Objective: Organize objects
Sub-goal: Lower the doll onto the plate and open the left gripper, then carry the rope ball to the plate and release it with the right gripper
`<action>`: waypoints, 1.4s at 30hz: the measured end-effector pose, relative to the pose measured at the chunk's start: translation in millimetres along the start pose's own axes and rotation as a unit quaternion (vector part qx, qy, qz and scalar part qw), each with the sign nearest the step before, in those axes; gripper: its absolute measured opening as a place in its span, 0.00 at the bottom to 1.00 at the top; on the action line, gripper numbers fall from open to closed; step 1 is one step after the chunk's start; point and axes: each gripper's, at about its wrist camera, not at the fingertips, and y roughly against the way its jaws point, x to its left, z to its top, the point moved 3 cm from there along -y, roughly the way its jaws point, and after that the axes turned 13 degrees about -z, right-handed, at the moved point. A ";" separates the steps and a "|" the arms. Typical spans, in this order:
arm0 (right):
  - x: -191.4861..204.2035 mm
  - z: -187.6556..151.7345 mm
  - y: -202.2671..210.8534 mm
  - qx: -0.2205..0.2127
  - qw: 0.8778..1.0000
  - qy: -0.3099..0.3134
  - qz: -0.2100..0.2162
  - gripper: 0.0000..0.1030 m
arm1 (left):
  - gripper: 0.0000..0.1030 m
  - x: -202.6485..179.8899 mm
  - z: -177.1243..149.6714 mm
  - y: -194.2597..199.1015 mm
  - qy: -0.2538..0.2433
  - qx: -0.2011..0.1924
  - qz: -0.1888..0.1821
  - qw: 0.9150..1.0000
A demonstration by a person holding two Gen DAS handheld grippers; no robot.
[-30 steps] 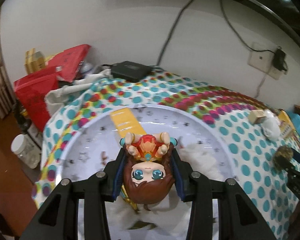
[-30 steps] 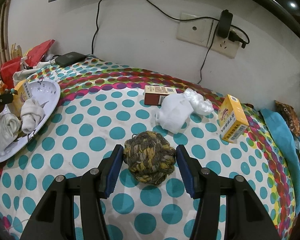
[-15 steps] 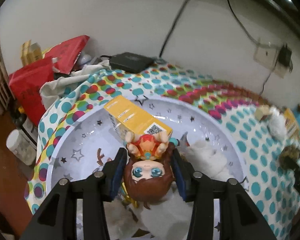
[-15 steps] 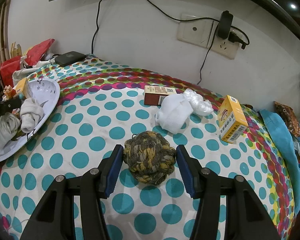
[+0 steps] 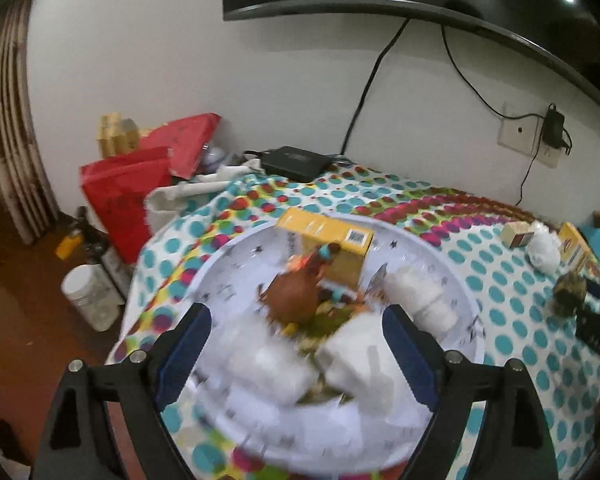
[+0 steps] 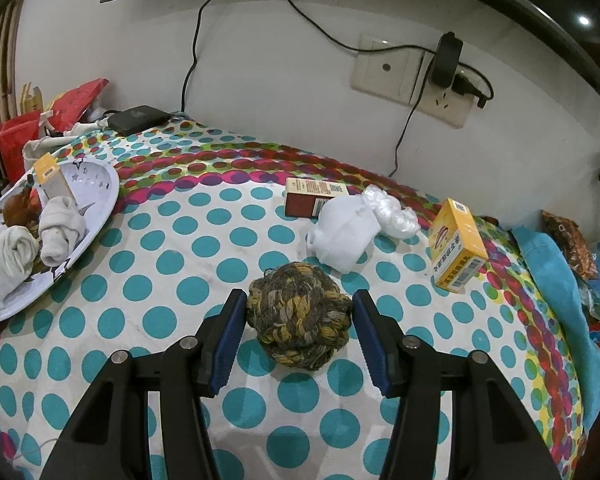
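A brown-haired doll figure (image 5: pixel 296 294) lies tipped over in the white star-printed tray (image 5: pixel 452 280), against a yellow box (image 5: pixel 328 236) and beside rolled white socks (image 6: pixel 60 224). On the dotted surface (image 6: pixel 160 280), a knotted brown-and-yellow rope ball (image 6: pixel 298 316) sits near a white sock bundle (image 6: pixel 342 236), a dark red box (image 6: pixel 312 198) and a second yellow box (image 6: pixel 456 246).

Polka-dot table (image 6: pixel 148 280) carries tray (image 6: pixel 100 196), rope ball (image 6: pixel 298 316), boxes, white bundle.
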 end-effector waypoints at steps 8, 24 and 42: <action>12.4 1.7 18.1 -0.018 0.999 -0.015 0.024 0.50 | 0.87 5.8 -44.4 28.8 0.007 0.006 0.021 1.000; 176.8 60.7 82.4 -0.042 0.987 0.043 0.151 0.50 | 0.87 40.7 -57.3 42.0 0.080 0.004 0.012 0.997; 224.7 73.9 58.6 -0.016 0.988 0.046 0.147 0.52 | 0.87 54.0 -59.3 31.4 0.104 0.013 0.014 0.994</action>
